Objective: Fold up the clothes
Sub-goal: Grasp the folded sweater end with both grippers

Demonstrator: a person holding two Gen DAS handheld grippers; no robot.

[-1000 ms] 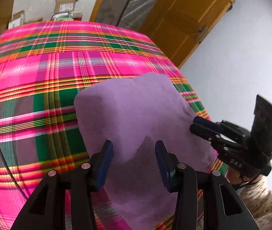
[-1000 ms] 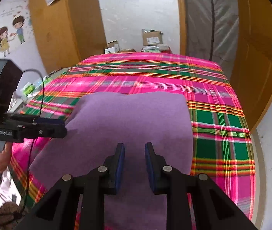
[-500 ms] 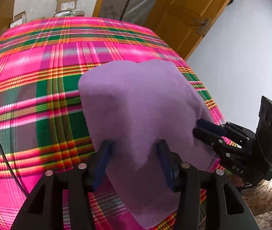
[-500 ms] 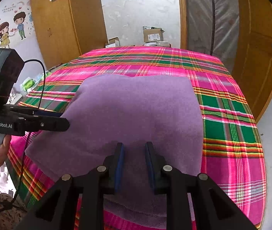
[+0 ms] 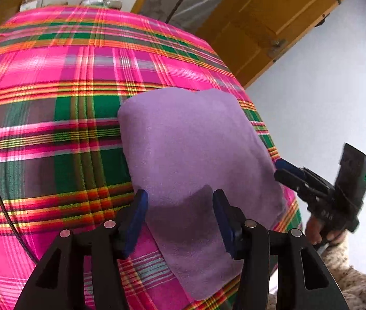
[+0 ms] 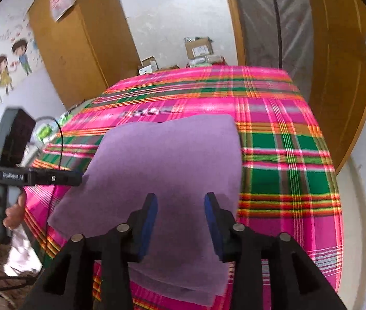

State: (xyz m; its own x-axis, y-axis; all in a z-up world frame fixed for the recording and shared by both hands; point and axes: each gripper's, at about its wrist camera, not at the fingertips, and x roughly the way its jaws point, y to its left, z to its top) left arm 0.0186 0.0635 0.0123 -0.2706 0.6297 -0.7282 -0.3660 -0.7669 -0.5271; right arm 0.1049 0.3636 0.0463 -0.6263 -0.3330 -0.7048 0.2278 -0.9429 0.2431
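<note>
The purple garment (image 5: 195,155) lay folded on the bed (image 5: 53,82), which was covered by a pink, green and orange plaid spread. In the left wrist view the garment occupied the centre and lower centre of the frame, with its near edge running down to the lower margin of the bed. In the right wrist view (image 6: 167,165) it sat mid-frame, and a doubled layer was visible along its lower edge.

The left gripper (image 5: 179,206) was at the bottom centre of its own view. Its blue-padded fingers (image 5: 137,214) stood well apart over the cloth with nothing pressed between them; a shadow fell on the fabric in the gap. The same unit appeared at the left of the right wrist view (image 6: 74,177), held by a hand (image 6: 12,211), its tip at the garment's left edge.

The right gripper (image 6: 180,206) was at the bottom centre of its view. Its fingers (image 6: 149,219) were parting, the fabric below them and not clamped. In the left wrist view it stood at right of frame (image 5: 283,170), just beside the garment's right edge.

Cardboard boxes (image 6: 198,47) stood beyond the far end of the bed.
</note>
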